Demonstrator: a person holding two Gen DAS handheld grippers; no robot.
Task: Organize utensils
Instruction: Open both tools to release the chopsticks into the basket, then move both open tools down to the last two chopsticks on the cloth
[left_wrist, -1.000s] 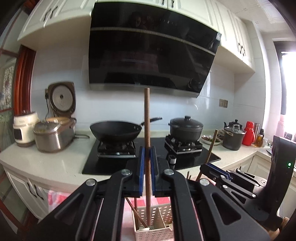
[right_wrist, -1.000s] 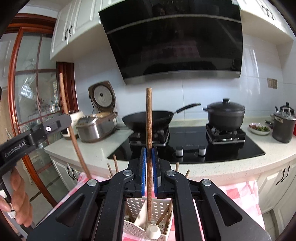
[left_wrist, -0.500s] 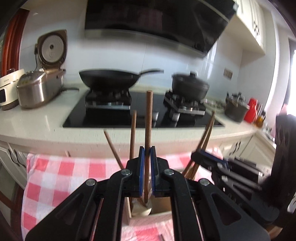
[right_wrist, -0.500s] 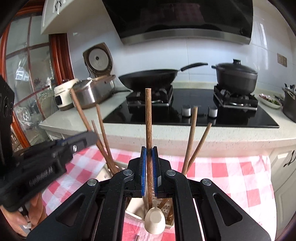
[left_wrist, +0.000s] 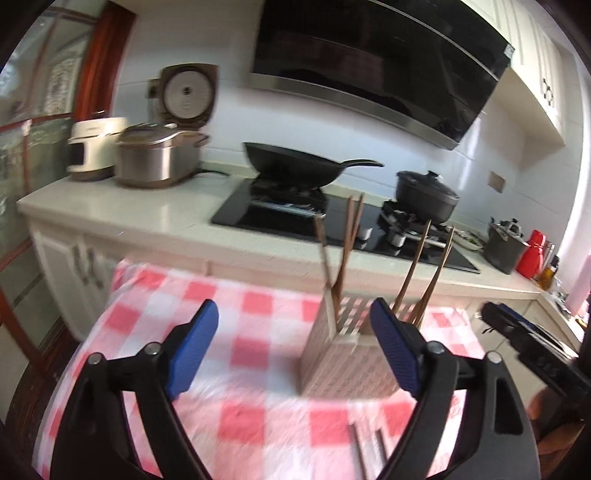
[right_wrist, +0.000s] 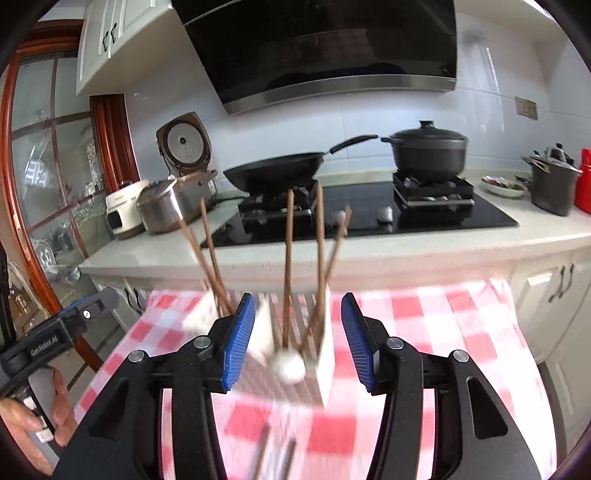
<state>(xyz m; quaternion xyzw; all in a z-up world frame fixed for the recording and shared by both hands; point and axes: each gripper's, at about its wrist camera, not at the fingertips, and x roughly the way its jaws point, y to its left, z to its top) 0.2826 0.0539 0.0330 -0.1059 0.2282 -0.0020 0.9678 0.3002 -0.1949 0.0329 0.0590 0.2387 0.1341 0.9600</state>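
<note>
Both grippers are angled downward over a red-and-white checked cloth (left_wrist: 258, 369), and each has just been opening: the left gripper (left_wrist: 293, 350) is seen with its jaws spread wide and empty, the white utensil holder (left_wrist: 343, 365) standing just behind its right finger. The right gripper (right_wrist: 298, 345) is held directly before the holder (right_wrist: 325, 354) with its jaws moderately parted and nothing pressed between them. Brown wooden chopsticks (right_wrist: 288, 258) are stood leaning inside the holder, with a white spoon (right_wrist: 289, 365) at its near side.
</note>
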